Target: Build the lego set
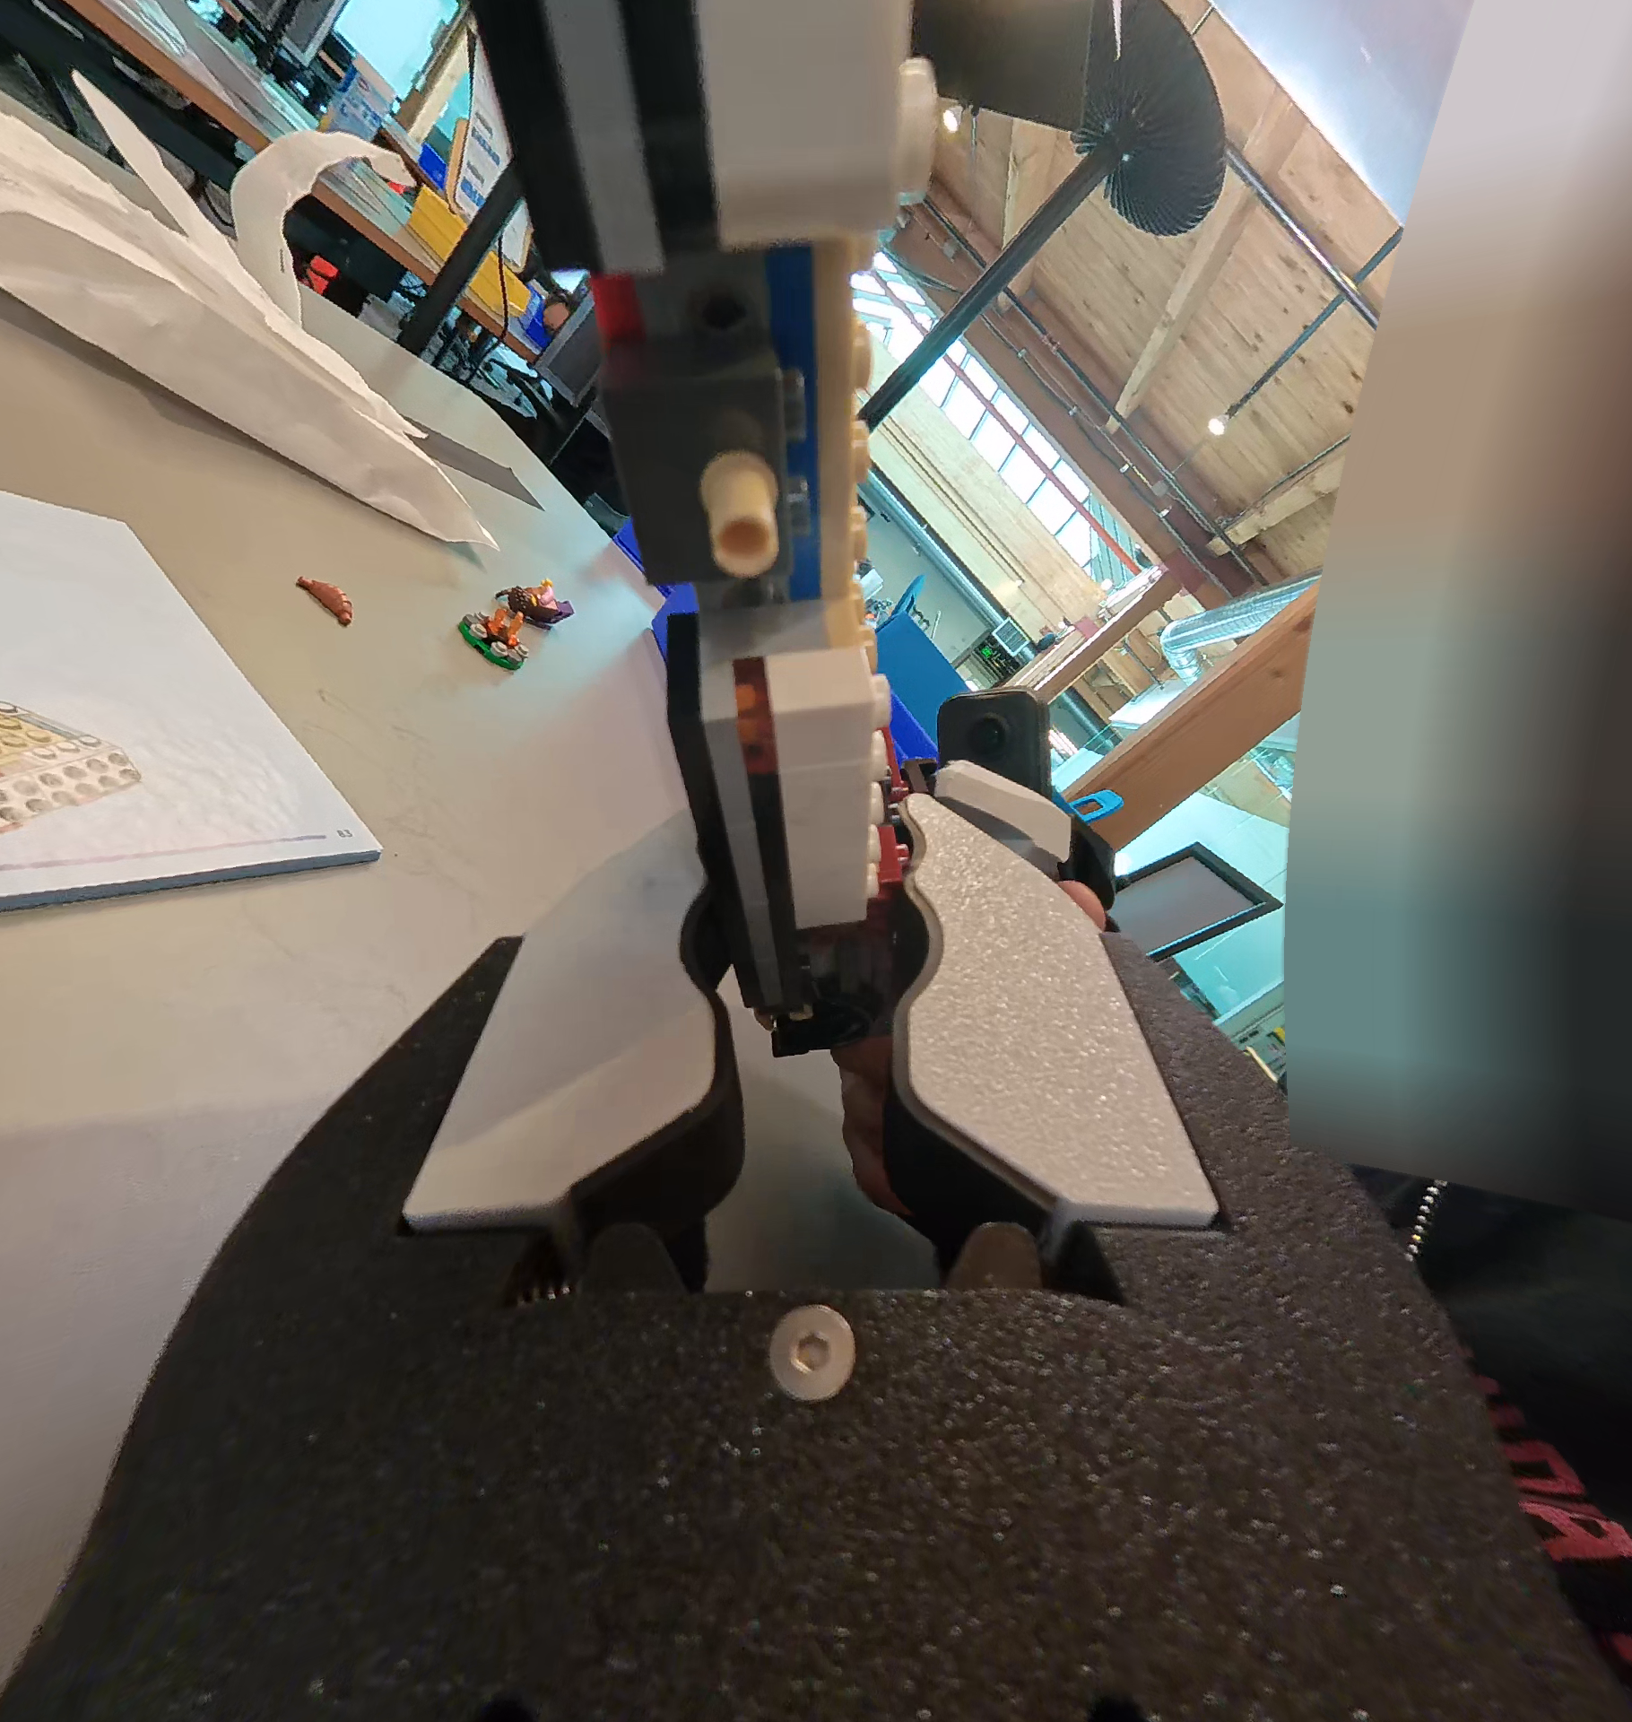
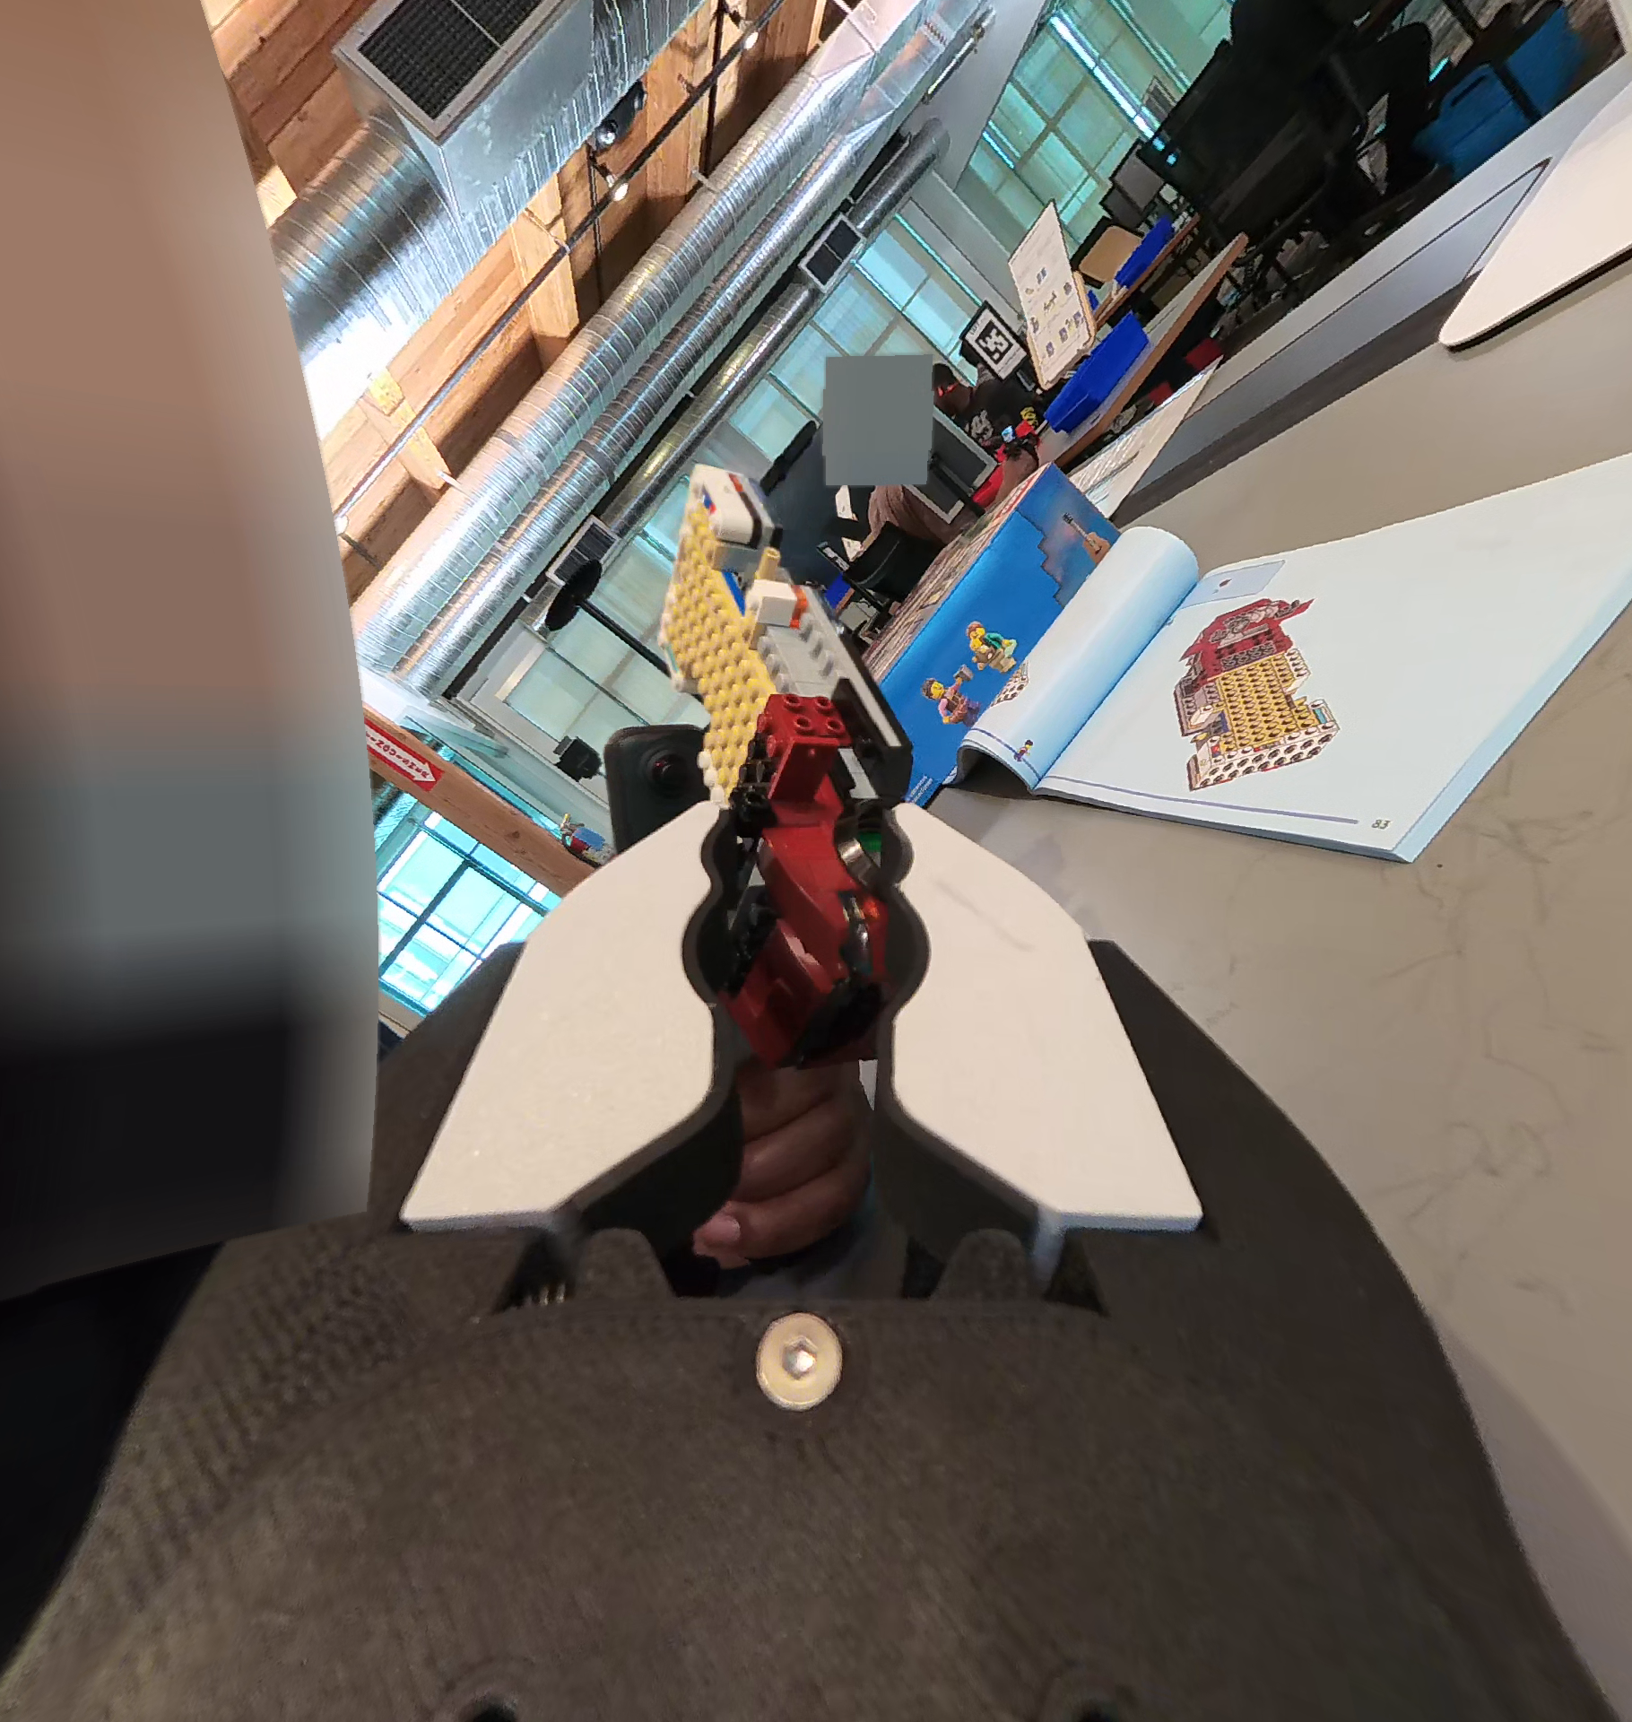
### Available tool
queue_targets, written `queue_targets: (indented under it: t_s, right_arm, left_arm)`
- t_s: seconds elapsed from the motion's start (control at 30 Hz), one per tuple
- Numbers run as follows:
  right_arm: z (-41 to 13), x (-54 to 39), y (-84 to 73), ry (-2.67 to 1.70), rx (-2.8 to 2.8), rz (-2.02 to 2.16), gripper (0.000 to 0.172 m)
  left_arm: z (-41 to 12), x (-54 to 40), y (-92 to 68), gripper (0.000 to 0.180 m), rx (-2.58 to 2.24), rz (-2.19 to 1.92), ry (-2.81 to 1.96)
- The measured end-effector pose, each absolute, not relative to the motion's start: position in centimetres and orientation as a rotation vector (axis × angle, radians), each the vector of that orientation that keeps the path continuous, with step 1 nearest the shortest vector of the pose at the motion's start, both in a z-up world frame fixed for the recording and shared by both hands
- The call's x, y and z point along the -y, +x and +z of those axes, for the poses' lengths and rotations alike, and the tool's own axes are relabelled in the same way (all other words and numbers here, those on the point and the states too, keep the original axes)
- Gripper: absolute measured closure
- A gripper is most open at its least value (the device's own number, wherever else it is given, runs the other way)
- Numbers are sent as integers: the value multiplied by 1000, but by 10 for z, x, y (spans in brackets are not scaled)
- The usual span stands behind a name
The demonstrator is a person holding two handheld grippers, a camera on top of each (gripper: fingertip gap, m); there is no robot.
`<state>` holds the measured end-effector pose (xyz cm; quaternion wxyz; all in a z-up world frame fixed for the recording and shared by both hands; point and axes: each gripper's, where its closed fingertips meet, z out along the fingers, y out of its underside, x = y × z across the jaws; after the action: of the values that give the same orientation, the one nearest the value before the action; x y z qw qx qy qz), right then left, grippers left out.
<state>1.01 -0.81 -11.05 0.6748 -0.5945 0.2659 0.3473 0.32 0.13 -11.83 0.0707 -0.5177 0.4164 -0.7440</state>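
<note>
The brick model (image 1: 794,745) hangs in the air above the grey table (image 1: 235,1072), gripped from two sides. My left gripper (image 1: 808,932) pinches its lower end, where grey, white and dark red bricks sit between my fingers (image 1: 1008,1006). My right gripper (image 2: 803,913) clamps the dark red part of the same model, with the yellow studded plate (image 2: 719,652) sticking out beyond my fingertips. An open instruction booklet (image 2: 1353,708) lies on the table to the right, a blue box (image 2: 989,634) just behind it. Farther off on the table lie a small brown piece (image 1: 328,598) and a tiny green-based figure (image 1: 509,624).
</note>
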Motion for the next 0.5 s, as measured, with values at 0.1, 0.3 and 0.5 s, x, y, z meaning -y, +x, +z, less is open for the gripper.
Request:
queue_targets:
  t_s: [0.1, 0.3, 0.5]
  right_arm:
    - [-110, 8, 10, -1336, -593, 779, 141]
    - [-110, 8, 10, -1332, -589, 786, 141]
    - [-110, 8, 9, -1327, -585, 798, 140]
  left_arm:
    - [-117, -2, 3, 148, -1261, -2192, -1531]
    - [-115, -3, 2, 148, -1270, -2127, -1498]
    - [-113, -3, 1, 148, -1282, -2074, -1465]
